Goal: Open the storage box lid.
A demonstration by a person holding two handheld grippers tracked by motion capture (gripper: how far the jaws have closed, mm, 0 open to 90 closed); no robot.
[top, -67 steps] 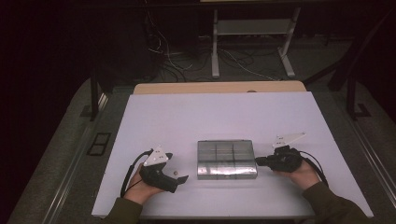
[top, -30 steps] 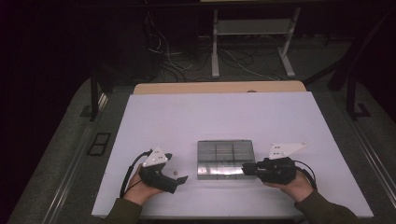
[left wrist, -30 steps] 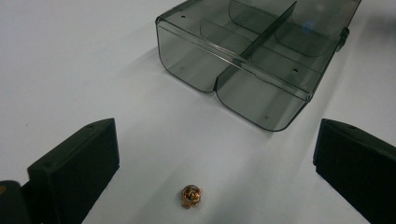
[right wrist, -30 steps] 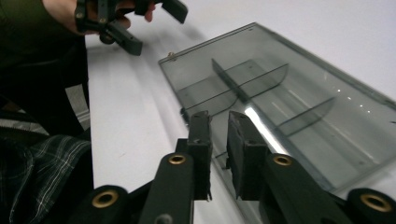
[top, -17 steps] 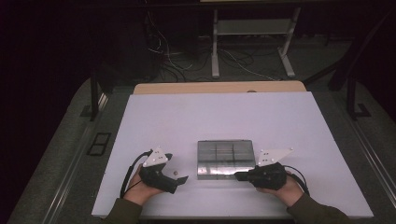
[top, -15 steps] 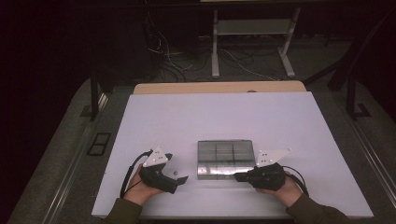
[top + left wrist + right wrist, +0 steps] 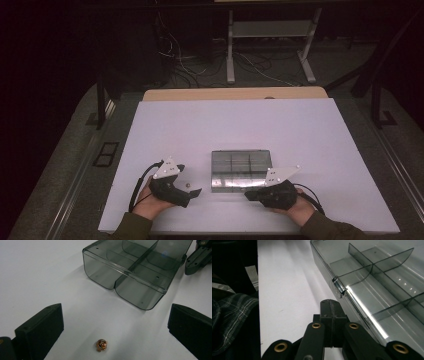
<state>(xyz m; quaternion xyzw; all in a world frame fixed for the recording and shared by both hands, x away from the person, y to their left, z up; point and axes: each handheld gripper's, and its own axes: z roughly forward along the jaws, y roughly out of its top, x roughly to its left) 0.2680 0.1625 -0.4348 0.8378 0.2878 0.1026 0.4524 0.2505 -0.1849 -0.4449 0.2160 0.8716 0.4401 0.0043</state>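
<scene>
Holds the left tool [image 7: 115, 322] wide open, with nothing gripped. Shows a little brown ball [image 7: 101, 345] on the desk [image 7: 225, 125], right between the two black jaws, close in and a bit nearer the left jaw. No touching yet on either side. Round, so no long side to line up with.

Puts the clear box [image 7: 100, 277] farther ahead of the same tool and off to its right, well past the ball, with one short end turned toward the tool. Looks empty in the parts that can be seen.

Keeps the right tool [image 7: 331, 312] shut tight, jaws pressed together, nothing between them. Points its tip along the near side of the box, just beside the wall, close to a small clip on the rim. Hard to tell if touching.

Makes the left tool much the nearer one to the ball: probably only needs to close to pick it up, then go forward and right to the box.

Differs from the earliest picture in the right hand: out by the right end of the box then, at the near right corner now. Same spot for the left hand, the ball and the box.
</scene>
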